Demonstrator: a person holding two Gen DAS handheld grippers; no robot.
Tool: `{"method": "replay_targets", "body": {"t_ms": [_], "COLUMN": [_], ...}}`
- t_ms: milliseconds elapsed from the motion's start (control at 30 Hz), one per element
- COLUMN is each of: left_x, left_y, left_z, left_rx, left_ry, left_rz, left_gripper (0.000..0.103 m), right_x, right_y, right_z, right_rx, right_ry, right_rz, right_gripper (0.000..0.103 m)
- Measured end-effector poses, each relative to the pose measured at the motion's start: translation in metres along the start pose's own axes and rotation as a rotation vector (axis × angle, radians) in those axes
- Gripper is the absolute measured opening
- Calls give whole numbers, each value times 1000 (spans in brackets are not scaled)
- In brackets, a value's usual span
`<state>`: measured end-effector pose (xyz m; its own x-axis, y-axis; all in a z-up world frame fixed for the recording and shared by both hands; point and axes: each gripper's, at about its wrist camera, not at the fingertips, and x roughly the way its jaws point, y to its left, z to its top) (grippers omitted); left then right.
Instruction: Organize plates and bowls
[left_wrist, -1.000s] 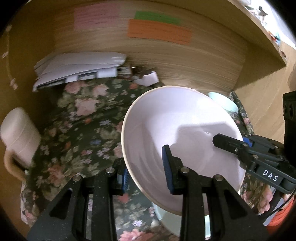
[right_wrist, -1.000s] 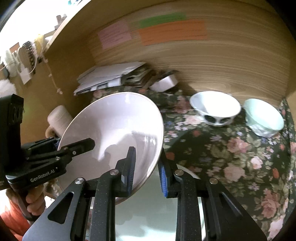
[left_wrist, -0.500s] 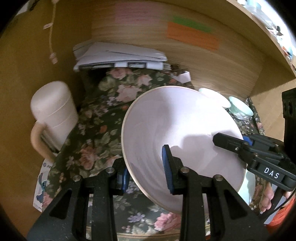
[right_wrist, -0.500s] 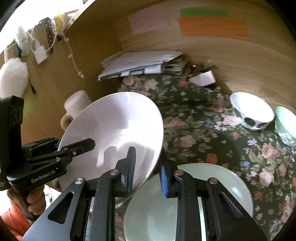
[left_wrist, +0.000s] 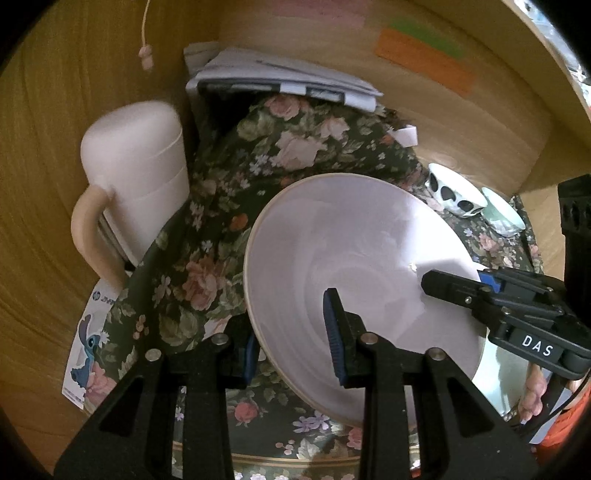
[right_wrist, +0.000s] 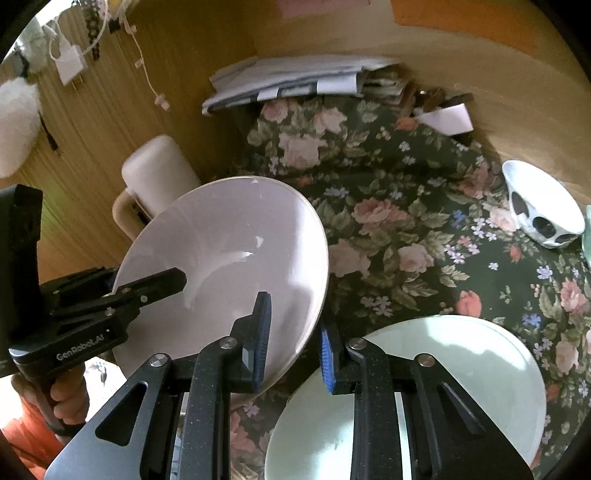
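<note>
Both grippers hold one large pale pink plate (left_wrist: 354, 258) above the floral cloth (left_wrist: 258, 177). My left gripper (left_wrist: 291, 339) is shut on its near left rim. My right gripper (right_wrist: 293, 339) is shut on its right rim, and the plate also shows in the right wrist view (right_wrist: 229, 266), tilted. A pale green plate (right_wrist: 436, 376) lies on the cloth below my right gripper. A white bowl with dark spots (right_wrist: 539, 206) stands at the far right by the wall, with a pale green bowl (left_wrist: 504, 214) beside it.
A pink lidded mug (left_wrist: 136, 192) stands at the left against the wooden side wall. A stack of papers (left_wrist: 280, 74) lies at the back. A small white box (right_wrist: 447, 118) sits by the back wall. A cartoon card (left_wrist: 88, 347) lies at the cloth's left edge.
Both grippers have carried the pink plate left and up. The mug and papers have come closer, and the green plate has come out from under the pink plate on the right.
</note>
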<state>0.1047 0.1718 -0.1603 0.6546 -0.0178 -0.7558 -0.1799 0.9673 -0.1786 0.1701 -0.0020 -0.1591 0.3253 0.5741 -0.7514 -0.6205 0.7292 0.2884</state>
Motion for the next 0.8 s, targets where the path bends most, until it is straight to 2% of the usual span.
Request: {"method": "replay_targets", "body": {"t_ms": [400,633,800], "left_x": [28,29,21], "left_y": [18,19,19], "left_z": [-12,-14,-10], "left_rx": [-35,-33,-19], "left_ry": [60,56,12], "left_rz": [8,1,31], "left_gripper": [32,32,33], "right_x": [33,31,25], "right_y": [1,2,3], "right_z": [-2,-1,0], "right_rx": [-1,-18,-31], "right_ry": [85,64,51], "right_rz": [-10,-14,-23], "right_gripper": [22,24,24]}}
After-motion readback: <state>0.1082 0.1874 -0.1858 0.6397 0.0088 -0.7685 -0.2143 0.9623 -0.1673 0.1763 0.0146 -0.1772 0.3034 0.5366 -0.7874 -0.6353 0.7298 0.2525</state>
